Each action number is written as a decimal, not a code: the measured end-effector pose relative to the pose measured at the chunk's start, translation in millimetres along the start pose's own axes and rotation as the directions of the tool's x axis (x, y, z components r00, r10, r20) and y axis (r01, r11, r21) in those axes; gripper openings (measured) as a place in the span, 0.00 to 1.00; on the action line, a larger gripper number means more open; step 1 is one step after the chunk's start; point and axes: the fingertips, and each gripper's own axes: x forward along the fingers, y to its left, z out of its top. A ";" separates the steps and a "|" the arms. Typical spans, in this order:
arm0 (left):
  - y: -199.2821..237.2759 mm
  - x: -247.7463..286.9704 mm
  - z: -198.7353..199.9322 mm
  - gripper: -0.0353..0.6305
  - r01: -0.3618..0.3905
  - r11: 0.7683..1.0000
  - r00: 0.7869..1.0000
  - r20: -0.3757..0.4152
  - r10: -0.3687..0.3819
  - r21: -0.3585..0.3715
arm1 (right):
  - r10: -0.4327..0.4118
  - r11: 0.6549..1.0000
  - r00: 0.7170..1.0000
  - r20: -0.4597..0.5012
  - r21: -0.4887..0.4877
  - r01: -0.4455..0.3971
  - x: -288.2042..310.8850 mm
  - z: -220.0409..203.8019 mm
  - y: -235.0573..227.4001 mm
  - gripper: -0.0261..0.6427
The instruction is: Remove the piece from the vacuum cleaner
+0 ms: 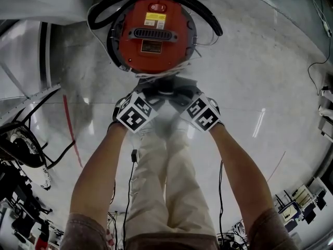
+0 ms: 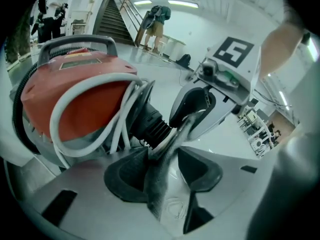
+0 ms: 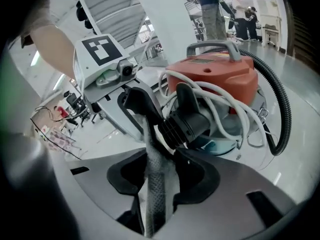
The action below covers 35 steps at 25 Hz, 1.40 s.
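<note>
One grey mesh strip (image 2: 160, 194), seemingly the piece to come off, hangs over the floor (image 1: 260, 77) just in front of the black ribbed connector (image 2: 150, 121) on the near side of the red vacuum cleaner (image 1: 153, 33). Its long axis runs crosswise from one claw to the other, so both hands are equally near. The left claw (image 2: 162, 171) is partly spread, with the strip against one pad and a gap at the other. The right claw (image 3: 161, 176) sits closer round the strip, though whether its pads press cannot be told. The pull would likely go back toward the person. A white cable (image 2: 65, 109) and a black hose (image 1: 104, 7) loop round the canister. A yellow label (image 1: 155, 19) and a darker label (image 1: 151, 46) sit on the lid, their print too small to read.
</note>
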 end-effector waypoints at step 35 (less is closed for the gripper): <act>-89.3 -86.8 10.2 0.15 -0.048 0.997 0.999 0.001 0.048 -0.056 | -0.062 0.992 0.988 0.140 0.115 0.046 -81.2 4.1 81.1 0.11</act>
